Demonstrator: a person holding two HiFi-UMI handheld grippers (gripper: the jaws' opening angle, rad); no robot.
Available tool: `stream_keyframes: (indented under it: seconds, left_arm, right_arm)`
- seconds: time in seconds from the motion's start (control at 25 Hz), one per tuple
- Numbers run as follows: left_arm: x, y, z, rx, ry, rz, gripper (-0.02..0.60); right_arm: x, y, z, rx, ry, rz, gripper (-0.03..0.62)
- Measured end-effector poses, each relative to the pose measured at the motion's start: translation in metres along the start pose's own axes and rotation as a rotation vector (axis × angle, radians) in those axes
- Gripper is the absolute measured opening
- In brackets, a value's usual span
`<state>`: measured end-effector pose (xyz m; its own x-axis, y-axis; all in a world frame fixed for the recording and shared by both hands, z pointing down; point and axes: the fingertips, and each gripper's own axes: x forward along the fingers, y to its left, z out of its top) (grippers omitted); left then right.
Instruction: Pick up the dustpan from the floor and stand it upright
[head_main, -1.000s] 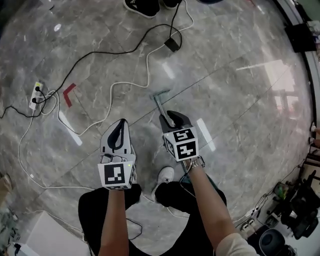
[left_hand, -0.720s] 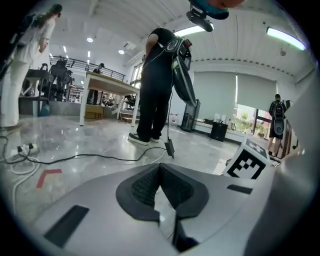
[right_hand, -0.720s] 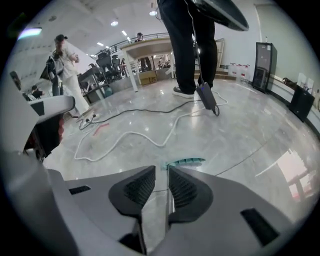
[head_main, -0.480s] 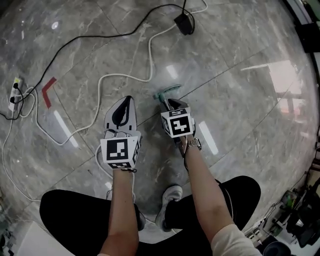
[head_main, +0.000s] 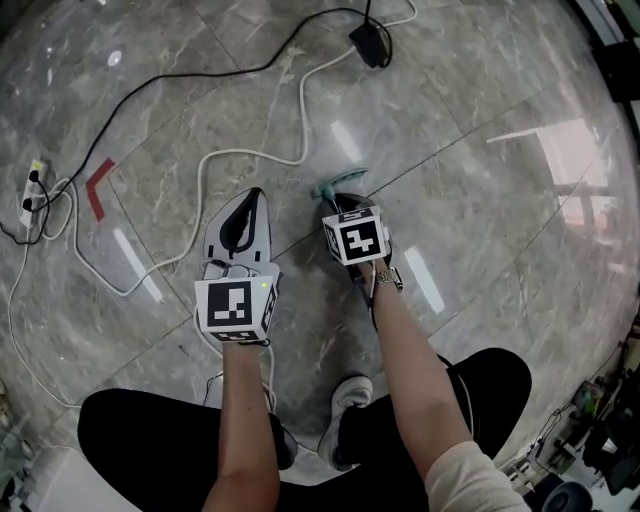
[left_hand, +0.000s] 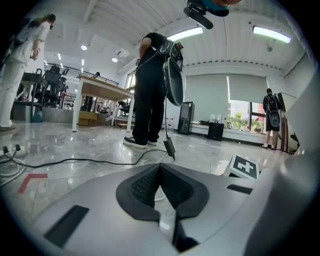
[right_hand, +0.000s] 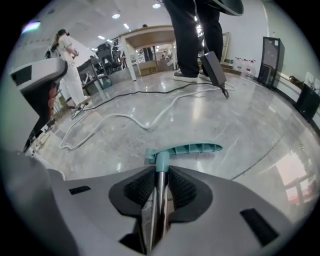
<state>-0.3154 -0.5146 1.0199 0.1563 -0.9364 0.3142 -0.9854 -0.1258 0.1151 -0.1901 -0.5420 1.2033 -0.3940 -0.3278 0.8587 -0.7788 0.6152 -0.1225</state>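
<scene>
Of the dustpan, a thin metal pole (right_hand: 159, 192) and a teal cross grip (right_hand: 184, 148) at its end show; the pan itself is hidden. In the head view the teal grip (head_main: 338, 183) lies low over the grey floor, just beyond my right gripper (head_main: 345, 204). My right gripper (right_hand: 160, 175) is shut on the pole, close behind the teal grip. My left gripper (head_main: 249, 203) hovers beside it to the left, apart from the dustpan. Its jaws (left_hand: 161, 169) meet with nothing between them.
A white cable (head_main: 245, 155) and a black cable (head_main: 190, 80) loop over the marble floor ahead. A black power adapter (head_main: 369, 45), a power strip (head_main: 32, 190) and a red tape mark (head_main: 95, 185) lie farther out. A person (left_hand: 152, 90) stands ahead, near a table (left_hand: 102, 92).
The person has crouched, and both grippers have come down closer to the floor. The right gripper has stayed shut on the pole; over the last half second little has moved.
</scene>
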Motion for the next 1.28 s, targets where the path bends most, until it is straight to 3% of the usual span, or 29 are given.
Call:
stream_keyframes:
  seconds: [0.32,0.4,0.64,0.8,0.92,1.16,1.28]
  left_arm:
    - [-0.007,0.004,0.036,0.042,-0.075,-0.036,0.008]
    - [-0.022,0.005,0.055,0.032,-0.085,-0.025,0.008]
    - [-0.066,0.016,0.151,-0.001,-0.065,-0.012,0.008]
    - [-0.089,0.003,0.225,0.061,-0.044,-0.048,0.008]
    - [-0.119,-0.022,0.27,0.104,-0.026,-0.066,0.008]
    - [-0.199,-0.126,0.327,-0.009,-0.041,-0.086,0.008]
    - [-0.243,-0.182,0.346,-0.011,-0.028,-0.118,0.008]
  right_arm:
    - [-0.036,-0.004,0.031,0.018,-0.103,-0.022,0.092]
    - [-0.063,0.004,0.043,-0.019,-0.116,-0.013,0.092]
    - [-0.183,0.049,0.098,-0.06,-0.219,0.105,0.092]
    - [-0.254,0.064,0.119,-0.058,-0.253,0.109,0.092]
    - [-0.307,0.075,0.129,-0.053,-0.265,0.108,0.092]
    - [-0.432,0.088,0.136,-0.046,-0.365,0.111,0.092]
    - [-0.496,0.087,0.123,-0.03,-0.411,0.112,0.092]
